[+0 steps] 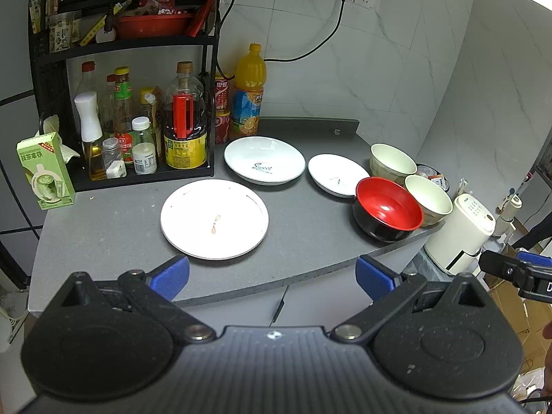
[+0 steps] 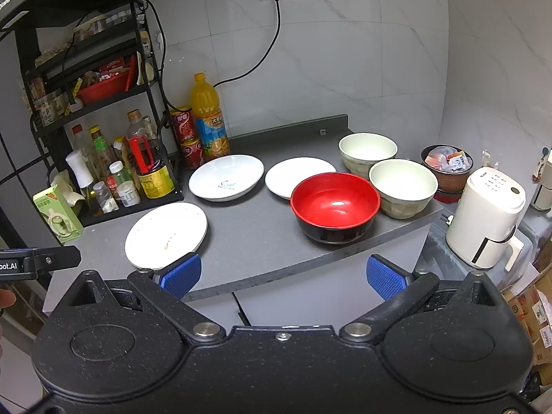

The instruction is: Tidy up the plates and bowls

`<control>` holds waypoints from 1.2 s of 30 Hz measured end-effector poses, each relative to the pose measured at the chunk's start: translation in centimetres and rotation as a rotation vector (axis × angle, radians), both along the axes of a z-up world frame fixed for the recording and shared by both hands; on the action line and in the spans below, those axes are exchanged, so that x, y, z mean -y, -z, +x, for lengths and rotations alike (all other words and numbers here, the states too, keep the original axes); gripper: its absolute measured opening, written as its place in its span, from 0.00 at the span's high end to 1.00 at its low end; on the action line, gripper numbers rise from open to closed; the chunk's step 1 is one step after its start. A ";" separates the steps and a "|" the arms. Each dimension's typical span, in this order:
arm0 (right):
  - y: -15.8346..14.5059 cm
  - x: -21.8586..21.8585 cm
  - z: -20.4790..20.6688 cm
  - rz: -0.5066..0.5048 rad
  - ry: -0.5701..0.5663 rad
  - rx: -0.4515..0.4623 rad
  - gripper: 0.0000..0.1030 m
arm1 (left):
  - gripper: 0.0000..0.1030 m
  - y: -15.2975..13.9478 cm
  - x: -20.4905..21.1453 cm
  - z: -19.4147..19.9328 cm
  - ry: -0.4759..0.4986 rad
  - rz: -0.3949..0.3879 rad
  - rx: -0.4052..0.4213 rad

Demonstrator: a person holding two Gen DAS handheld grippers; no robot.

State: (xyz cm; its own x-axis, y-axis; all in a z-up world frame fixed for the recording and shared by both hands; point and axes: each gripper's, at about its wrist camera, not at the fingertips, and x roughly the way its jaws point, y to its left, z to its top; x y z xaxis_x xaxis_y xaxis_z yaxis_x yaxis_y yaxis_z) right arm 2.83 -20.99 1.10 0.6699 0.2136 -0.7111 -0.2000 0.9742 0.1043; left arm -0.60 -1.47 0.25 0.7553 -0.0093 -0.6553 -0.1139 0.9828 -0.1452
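Bowl (image 2: 334,207): red inside, black outside. Two bowls (image 2: 402,186): cream. Plates (image 1: 214,219): white, one lettered green (image 1: 264,160). Table (image 1: 303,214): speckled grey. Fingers (image 1: 170,276): blue pads.

My left gripper (image 1: 272,277) hangs wide open before the counter (image 1: 114,227); nearest sits a white plate (image 1: 214,219), red bowl (image 1: 388,213) right.

Grey desk (image 2: 262,238), carrying three white plates (image 2: 166,234) (image 2: 226,177) (image 2: 299,176), a red-and-black bowl (image 2: 334,207), two cream bowls (image 2: 367,153) (image 2: 403,186), a black bottle rack (image 1: 145,176), a juice bottle (image 2: 208,120), a green carton (image 1: 45,172).
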 end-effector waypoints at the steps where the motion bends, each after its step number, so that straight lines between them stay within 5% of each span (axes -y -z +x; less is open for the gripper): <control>1: 0.0 0.0 0.0 0.000 0.000 0.000 0.00 | 0.01 0.0 0.0 0.0 -0.001 -0.001 -0.001; 36: 0.0 0.9 0.0 0.009 -0.004 -0.012 0.00 | 0.01 -0.6 0.4 0.0 -0.025 -0.017 -0.017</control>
